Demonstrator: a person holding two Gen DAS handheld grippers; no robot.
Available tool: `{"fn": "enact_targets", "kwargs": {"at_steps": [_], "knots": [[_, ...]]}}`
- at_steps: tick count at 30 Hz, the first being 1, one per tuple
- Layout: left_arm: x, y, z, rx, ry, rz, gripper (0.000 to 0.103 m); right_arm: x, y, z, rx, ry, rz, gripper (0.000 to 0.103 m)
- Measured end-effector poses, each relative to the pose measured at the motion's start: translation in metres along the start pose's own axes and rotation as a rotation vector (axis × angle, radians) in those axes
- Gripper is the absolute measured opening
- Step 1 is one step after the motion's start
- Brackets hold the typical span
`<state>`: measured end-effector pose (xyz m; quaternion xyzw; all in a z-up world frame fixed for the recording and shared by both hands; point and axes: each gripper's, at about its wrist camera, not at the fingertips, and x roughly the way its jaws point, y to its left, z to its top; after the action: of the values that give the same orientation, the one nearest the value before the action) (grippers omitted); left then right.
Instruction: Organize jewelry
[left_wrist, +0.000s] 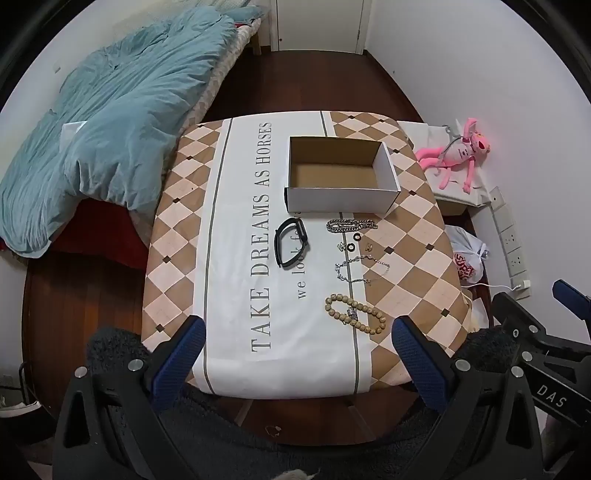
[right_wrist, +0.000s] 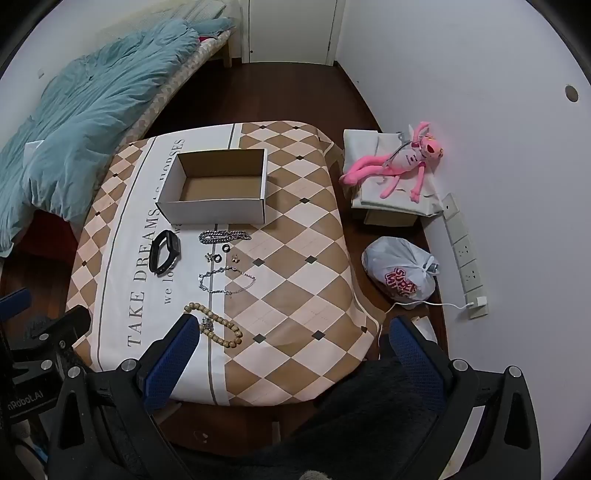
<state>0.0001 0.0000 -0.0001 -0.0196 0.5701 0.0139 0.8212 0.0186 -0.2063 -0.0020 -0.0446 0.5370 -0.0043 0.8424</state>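
Observation:
An empty open cardboard box (left_wrist: 341, 206) (right_wrist: 216, 213) stands at the far middle of the table. In front of it lie a black wristband (left_wrist: 291, 242) (right_wrist: 165, 252), a thick silver chain (left_wrist: 351, 225) (right_wrist: 223, 236), small rings and earrings (left_wrist: 352, 246) (right_wrist: 221, 256), a thin silver necklace (left_wrist: 360, 267) (right_wrist: 227, 281) and a wooden bead bracelet (left_wrist: 354, 313) (right_wrist: 216, 325). My left gripper (left_wrist: 299, 347) is open, high over the table's near edge. My right gripper (right_wrist: 295, 347) is open, high over the near right corner. Both hold nothing.
The table (left_wrist: 184, 258) wears a checked cloth with lettering. A bed with a teal duvet (left_wrist: 110, 110) is on the left. A pink plush toy (right_wrist: 399, 162), a white plastic bag (right_wrist: 402, 273) and a power strip (right_wrist: 465, 254) are on the right.

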Motion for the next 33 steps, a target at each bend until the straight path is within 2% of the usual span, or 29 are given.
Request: {"fn": "enact_targets", "kwargs": {"at_steps": [33], "knots": [[-0.0053,-0.0009,0.0017,0.000,-0.012,0.000,0.103,-0.0058,-0.0029,0.0007,0.002,-0.010,-0.009,0.103]]}}
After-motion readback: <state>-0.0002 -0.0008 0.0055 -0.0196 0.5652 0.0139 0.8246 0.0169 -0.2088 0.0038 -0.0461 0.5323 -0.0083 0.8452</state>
